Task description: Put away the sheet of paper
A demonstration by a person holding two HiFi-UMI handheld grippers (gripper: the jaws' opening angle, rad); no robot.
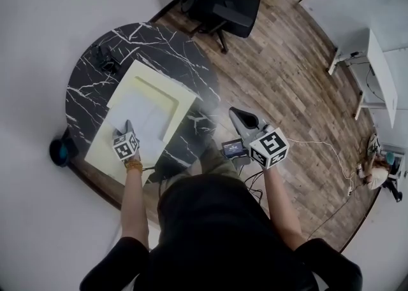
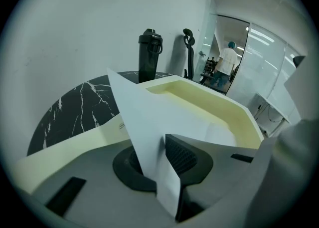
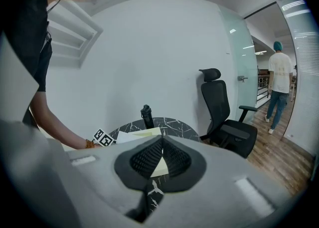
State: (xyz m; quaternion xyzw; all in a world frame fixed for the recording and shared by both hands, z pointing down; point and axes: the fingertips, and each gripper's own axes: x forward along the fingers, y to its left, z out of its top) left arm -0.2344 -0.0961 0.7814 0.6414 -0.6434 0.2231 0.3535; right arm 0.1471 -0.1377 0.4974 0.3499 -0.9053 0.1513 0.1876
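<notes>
While the left gripper [image 1: 127, 128] reached over the near side of the round marbled counter [image 1: 159, 44], its fingers [image 2: 187, 154] stood narrow and pinched the near edge of the sheet of paper [image 1: 141, 118]. Gripped at that edge alone, the sheet rose from the fingers at a tilt and spread out over the pale yellow tray [image 1: 182, 95], which lay open on the counter with its shallow recess facing up. Holding it by one margin looked like a way to steer the free end down into the recess without creasing the middle. Most of the sheet already seemed to lie over the tray, so the putting-away appeared close to its end, though whether it sat flat inside could not be told.

The right gripper [image 1: 239, 115] hung well apart from the counter, out over the wooden floor, with its fingers [image 3: 172, 154] pressed together on nothing; it seemed parked there to keep clear of the work. A black bottle [image 2: 149, 55] stood on the far side of the counter beyond the tray, out of the sheet's way.
</notes>
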